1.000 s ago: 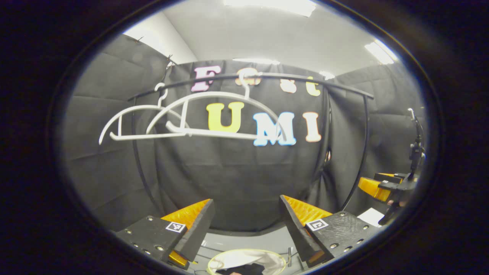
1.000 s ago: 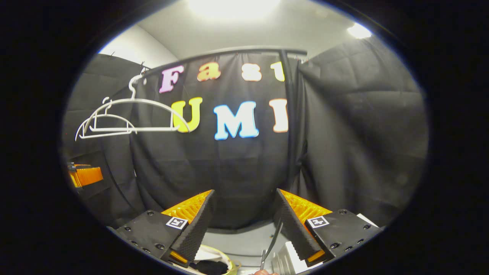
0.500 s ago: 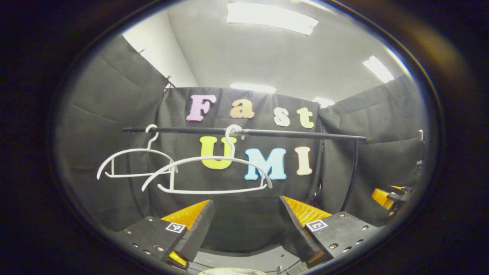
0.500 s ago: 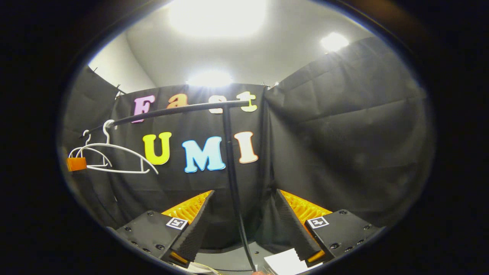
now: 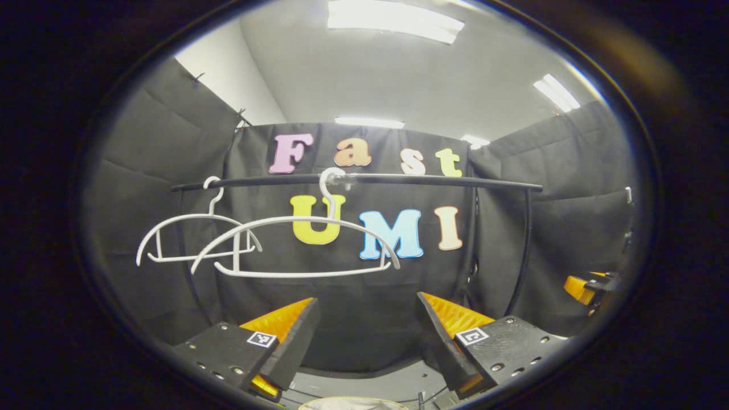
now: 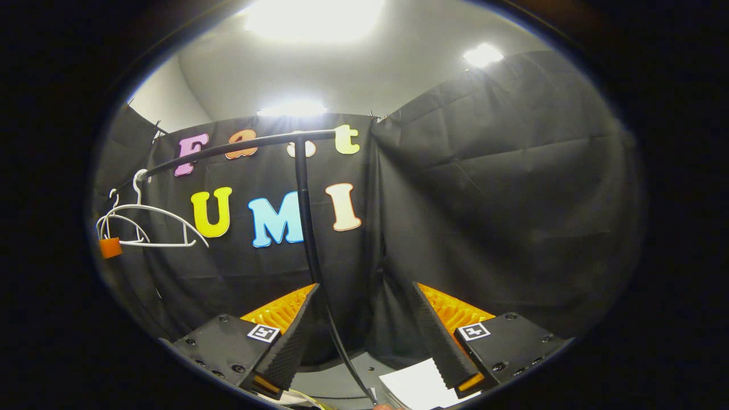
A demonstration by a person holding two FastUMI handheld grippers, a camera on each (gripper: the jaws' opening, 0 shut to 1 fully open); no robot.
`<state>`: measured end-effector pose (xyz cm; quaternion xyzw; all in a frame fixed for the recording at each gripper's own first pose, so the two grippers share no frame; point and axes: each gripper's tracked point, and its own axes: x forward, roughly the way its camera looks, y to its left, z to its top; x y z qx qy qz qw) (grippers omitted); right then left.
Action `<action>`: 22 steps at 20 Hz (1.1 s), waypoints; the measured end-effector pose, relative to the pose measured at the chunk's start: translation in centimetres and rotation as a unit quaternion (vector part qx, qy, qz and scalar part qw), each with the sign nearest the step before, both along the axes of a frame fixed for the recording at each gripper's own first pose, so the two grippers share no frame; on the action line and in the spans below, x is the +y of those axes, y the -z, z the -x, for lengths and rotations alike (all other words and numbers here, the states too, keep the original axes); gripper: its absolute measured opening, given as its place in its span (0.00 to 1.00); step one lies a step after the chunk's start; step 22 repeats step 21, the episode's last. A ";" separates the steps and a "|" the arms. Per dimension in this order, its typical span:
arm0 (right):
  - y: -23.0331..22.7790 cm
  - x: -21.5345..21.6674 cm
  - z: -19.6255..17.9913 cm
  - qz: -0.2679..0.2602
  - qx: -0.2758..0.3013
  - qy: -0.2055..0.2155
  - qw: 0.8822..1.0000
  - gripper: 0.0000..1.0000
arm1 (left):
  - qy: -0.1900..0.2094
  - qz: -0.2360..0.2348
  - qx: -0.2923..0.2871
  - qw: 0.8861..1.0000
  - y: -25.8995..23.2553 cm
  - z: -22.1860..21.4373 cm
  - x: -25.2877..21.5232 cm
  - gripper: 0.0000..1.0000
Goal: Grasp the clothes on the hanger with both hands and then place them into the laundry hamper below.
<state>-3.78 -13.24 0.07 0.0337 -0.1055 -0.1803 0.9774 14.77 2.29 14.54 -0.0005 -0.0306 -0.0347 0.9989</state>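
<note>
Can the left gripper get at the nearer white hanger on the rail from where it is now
Probably yes. The left gripper is open and the nearer white hanger hangs bare on the rail, above and ahead, with nothing between them.

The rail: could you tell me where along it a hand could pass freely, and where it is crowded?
The rail is bare from the nearer hanger's hook rightward to the right upright; a hand could pass there. The left end is crowded: the farther hanger overlaps the nearer one. Both grippers, left and right, hang open below.
</note>
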 end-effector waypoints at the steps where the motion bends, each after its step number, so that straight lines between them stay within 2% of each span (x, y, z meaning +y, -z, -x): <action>1: 0.0 0.2 -0.5 0.000 0.003 -0.002 1.000 0.98 | -0.003 -0.003 0.002 1.000 0.3 0.1 0.3 1.00; 10: 0.5 3.5 -2.7 0.005 0.021 -0.033 0.999 0.98 | -0.046 0.001 0.022 0.999 2.8 -0.1 4.6 1.00; 15: 0.1 5.1 -2.9 0.018 0.023 -0.041 0.999 0.98 | -0.057 0.008 0.023 0.998 4.0 -0.1 6.7 0.99; 18: -0.1 5.8 -2.7 0.024 0.024 -0.042 0.999 0.98 | -0.062 -0.009 0.016 0.998 4.2 -0.1 8.0 0.98; 22: -0.2 6.7 -2.9 0.029 0.030 -0.046 0.998 0.98 | -0.065 -0.013 0.014 0.998 5.1 -0.2 9.4 1.00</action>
